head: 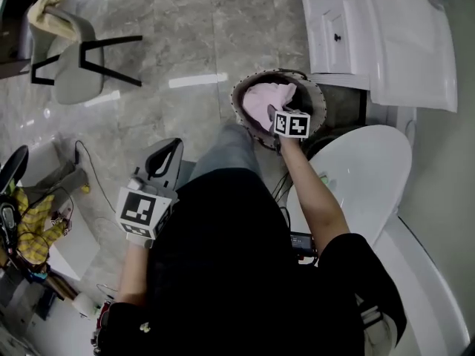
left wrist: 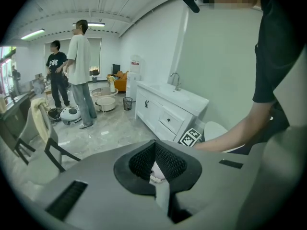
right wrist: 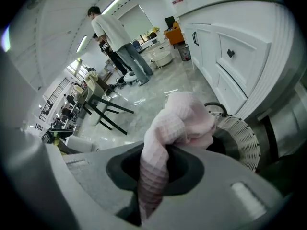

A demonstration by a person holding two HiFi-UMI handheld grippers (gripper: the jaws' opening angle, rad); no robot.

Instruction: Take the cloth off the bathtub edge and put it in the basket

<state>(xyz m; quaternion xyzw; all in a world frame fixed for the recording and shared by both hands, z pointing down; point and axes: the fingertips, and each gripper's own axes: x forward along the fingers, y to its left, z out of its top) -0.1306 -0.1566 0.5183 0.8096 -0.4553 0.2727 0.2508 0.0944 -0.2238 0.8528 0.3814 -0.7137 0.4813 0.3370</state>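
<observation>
The right gripper (head: 274, 117) points steeply down over the basket (head: 318, 95), which stands on the grey marble floor (head: 185, 35) just in front of the white vanity cabinet (head: 386, 35). Its jaws are clenched on the pink cloth (right wrist: 184, 119): in the right gripper view a waffle-textured fold runs down between the pads, while the rest bunches out above the tips over the white woven rim of the basket (right wrist: 242, 138). From the head view most of the cloth (head: 267, 99) already lies inside the basket's dark hollow, under the gripper's marker cube. The bathtub (head: 430, 295) curves along the lower right, well apart from the cloth. The left gripper (head: 167, 154) hangs at the person's left side, away from the basket, jaws pressed together with nothing grasped between them; its own view looks over the closed tips (left wrist: 160, 181) toward the vanity (left wrist: 168, 114). A chair (head: 74, 58) stands at the far left of the floor
</observation>
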